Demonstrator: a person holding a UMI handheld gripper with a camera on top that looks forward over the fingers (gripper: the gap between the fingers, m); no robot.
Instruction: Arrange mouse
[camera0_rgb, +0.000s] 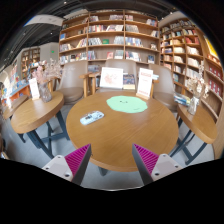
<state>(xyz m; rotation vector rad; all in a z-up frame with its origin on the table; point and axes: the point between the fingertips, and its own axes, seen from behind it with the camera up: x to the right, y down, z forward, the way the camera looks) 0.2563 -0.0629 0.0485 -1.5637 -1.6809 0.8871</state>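
A grey computer mouse (92, 117) lies on the left part of a round wooden table (120, 135), well beyond my fingers. A round green mouse mat (127, 103) lies on the far middle of the same table. My gripper (112, 162) is over the table's near edge, its fingers wide apart with nothing between them. The pink pads (73, 160) face each other across the gap.
Upright cards (112, 78) stand at the table's far edge. Another round table (32, 110) stands to the left and one (205, 120) to the right. Chairs (72, 78) and tall bookshelves (110, 38) fill the back.
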